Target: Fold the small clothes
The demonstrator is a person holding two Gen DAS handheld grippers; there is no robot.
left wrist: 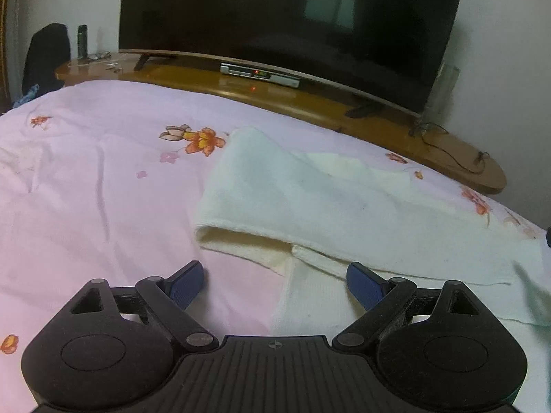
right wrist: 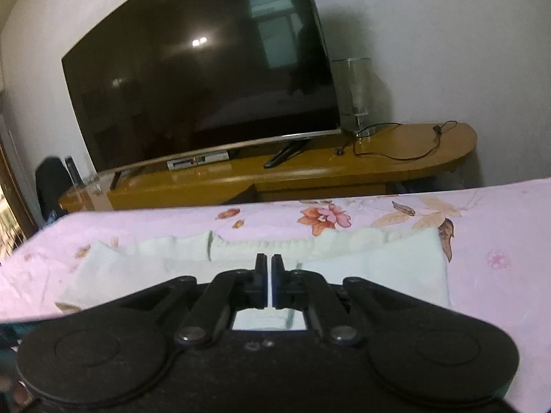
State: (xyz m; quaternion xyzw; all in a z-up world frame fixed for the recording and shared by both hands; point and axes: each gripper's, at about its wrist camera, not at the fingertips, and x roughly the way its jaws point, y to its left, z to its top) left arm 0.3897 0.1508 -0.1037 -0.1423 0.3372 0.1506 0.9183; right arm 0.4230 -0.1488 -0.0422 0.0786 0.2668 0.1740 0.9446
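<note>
The white garment [left wrist: 310, 203] is lying on the bed [left wrist: 86, 189], spread over the pink flowered sheet just ahead of both pairs of fingers, with one layer already doubled over so that a rolled fold edge is facing the left gripper [left wrist: 275, 280]. That gripper is hovering low with its blue-padded fingers [left wrist: 186, 284] standing wide apart and nothing between them; the near corner of the cloth is lying in the gap ahead of them, nearer the right-hand finger than the left-hand one. I would guess it is being kept open there to be ready for that corner or the fold edge. The right gripper [right wrist: 269, 280] is sitting with its fingers pressed almost together, only a thin slit showing, and I cannot make out any cloth pinched in them; the garment is stretching out beyond and to either side of their tips, its scalloped far edge lying beyond the tips. Closed like that, it may be meant for pressing or smoothing rather than grasping. Well beyond all the fingers, a dark TV [right wrist: 206, 79] is standing on the wooden counter [right wrist: 413, 151] against the wall.
</note>
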